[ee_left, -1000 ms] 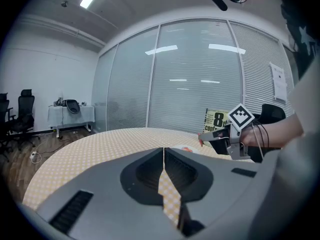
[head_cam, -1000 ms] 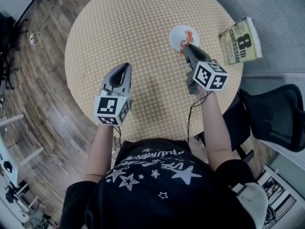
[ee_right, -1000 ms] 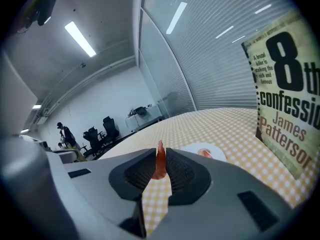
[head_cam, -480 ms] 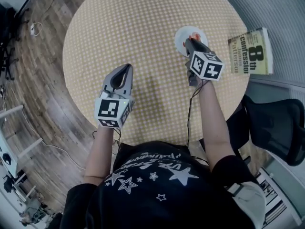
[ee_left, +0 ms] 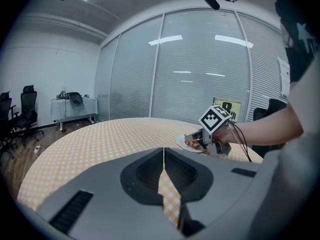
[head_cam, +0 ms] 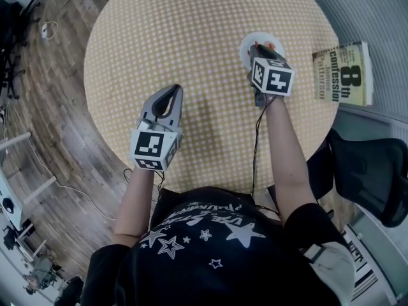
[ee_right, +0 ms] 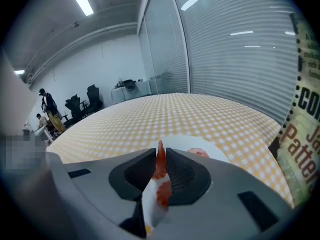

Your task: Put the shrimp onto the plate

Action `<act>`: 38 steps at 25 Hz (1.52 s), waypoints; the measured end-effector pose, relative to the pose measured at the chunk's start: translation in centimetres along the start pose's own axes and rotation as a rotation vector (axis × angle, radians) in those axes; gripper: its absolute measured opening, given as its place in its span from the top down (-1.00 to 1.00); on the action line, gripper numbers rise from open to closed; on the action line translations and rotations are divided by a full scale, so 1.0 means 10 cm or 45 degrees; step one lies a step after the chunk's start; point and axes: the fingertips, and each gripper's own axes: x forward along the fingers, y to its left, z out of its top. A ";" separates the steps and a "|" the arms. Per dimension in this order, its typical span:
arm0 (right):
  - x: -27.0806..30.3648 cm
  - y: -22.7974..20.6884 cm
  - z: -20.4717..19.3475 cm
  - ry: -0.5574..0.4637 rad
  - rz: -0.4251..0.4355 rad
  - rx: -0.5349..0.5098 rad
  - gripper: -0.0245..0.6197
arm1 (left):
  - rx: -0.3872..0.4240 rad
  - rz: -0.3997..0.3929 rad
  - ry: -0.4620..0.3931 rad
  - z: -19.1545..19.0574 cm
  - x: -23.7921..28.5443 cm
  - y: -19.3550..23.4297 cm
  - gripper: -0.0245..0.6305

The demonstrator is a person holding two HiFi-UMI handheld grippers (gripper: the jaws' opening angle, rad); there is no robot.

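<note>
Right tongs (ee_right: 160, 155): jaws pinched onto the orange-red shrimp (ee_right: 160, 170), over the small white round plate (ee_right: 182, 141).
Left tongs (ee_left: 163, 151): jaws together, nothing held, above the yellow-checked round desk (head_cam: 191, 30).
Head view: the shrimp cannot be made out.

The left gripper (ee_left: 163, 151) has its jaws closed on nothing above the checked surface (ee_left: 100, 134). Toward 1 o'clock, the right gripper (ee_left: 196, 136) reaches over a white plate (ee_left: 183, 144) with shrimp (ee_left: 194, 144).

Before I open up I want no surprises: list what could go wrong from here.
1. The shrimp sits pinched in the right claw above the plate; on opening it may stick to the claw.
2. A second shrimp already lies on the plate; the drop might knock it off.
</note>
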 end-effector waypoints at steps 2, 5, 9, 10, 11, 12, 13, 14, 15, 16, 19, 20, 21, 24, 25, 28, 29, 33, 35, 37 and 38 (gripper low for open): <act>0.03 -0.02 -0.01 0.018 -0.020 -0.014 0.71 | 0.008 0.001 -0.002 0.00 -0.01 -0.01 0.89; 0.06 -0.04 -0.02 0.029 -0.048 -0.032 0.71 | 0.019 0.003 -0.014 0.01 -0.04 -0.01 0.89; 0.08 -0.04 -0.01 0.029 -0.071 -0.040 0.71 | 0.006 0.016 -0.011 0.01 -0.12 0.03 0.89; 0.08 -0.03 0.00 0.022 -0.074 -0.040 0.71 | 0.001 0.020 -0.010 0.01 -0.15 0.05 0.89; 0.08 -0.03 0.01 0.016 -0.079 -0.038 0.71 | -0.005 0.025 -0.011 0.01 -0.18 0.06 0.89; 0.07 -0.03 0.02 0.010 -0.084 -0.036 0.71 | -0.008 0.029 -0.013 0.01 -0.21 0.08 0.89; 0.06 -0.03 0.03 0.001 -0.089 -0.032 0.71 | -0.011 0.033 -0.016 0.01 -0.23 0.09 0.89; 0.04 -0.04 0.04 -0.014 -0.094 -0.026 0.71 | -0.012 0.036 -0.019 0.01 -0.26 0.10 0.89; 0.01 -0.05 0.07 -0.032 -0.100 -0.020 0.71 | -0.014 0.038 -0.023 0.02 -0.28 0.10 0.89; -0.04 -0.05 0.10 -0.052 -0.105 -0.014 0.71 | -0.015 0.039 -0.029 0.02 -0.30 0.10 0.89; -0.18 -0.04 0.13 -0.095 -0.109 0.009 0.71 | -0.018 0.032 -0.048 0.04 -0.36 0.07 0.89; -0.23 -0.02 0.12 -0.100 -0.106 0.015 0.71 | -0.018 0.026 -0.054 0.04 -0.38 0.05 0.89; -0.29 0.01 0.11 -0.105 -0.104 0.017 0.71 | -0.018 0.020 -0.062 0.05 -0.40 0.04 0.89; -0.48 0.12 0.11 -0.123 -0.094 0.016 0.71 | -0.019 0.001 -0.095 0.12 -0.49 0.00 0.89; -0.56 0.17 0.12 -0.132 -0.090 0.018 0.71 | -0.017 -0.005 -0.109 0.16 -0.53 -0.01 0.89; -0.81 0.32 0.14 -0.165 -0.078 0.022 0.71 | -0.005 -0.027 -0.145 0.26 -0.66 -0.06 0.89; -0.91 0.38 0.15 -0.177 -0.071 0.026 0.71 | -0.002 -0.035 -0.154 0.28 -0.72 -0.08 0.89; -1.28 0.59 0.14 -0.230 -0.035 0.058 0.71 | 0.007 -0.061 -0.197 0.36 -0.94 -0.16 0.89; -1.47 0.69 0.12 -0.260 -0.012 0.066 0.71 | 0.007 -0.077 -0.215 0.37 -1.05 -0.21 0.89; -1.64 0.79 0.09 -0.279 0.009 0.059 0.71 | 0.000 -0.096 -0.234 0.39 -1.16 -0.25 0.89; -1.72 0.85 0.07 -0.283 0.018 0.049 0.71 | -0.001 -0.105 -0.244 0.40 -1.22 -0.28 0.89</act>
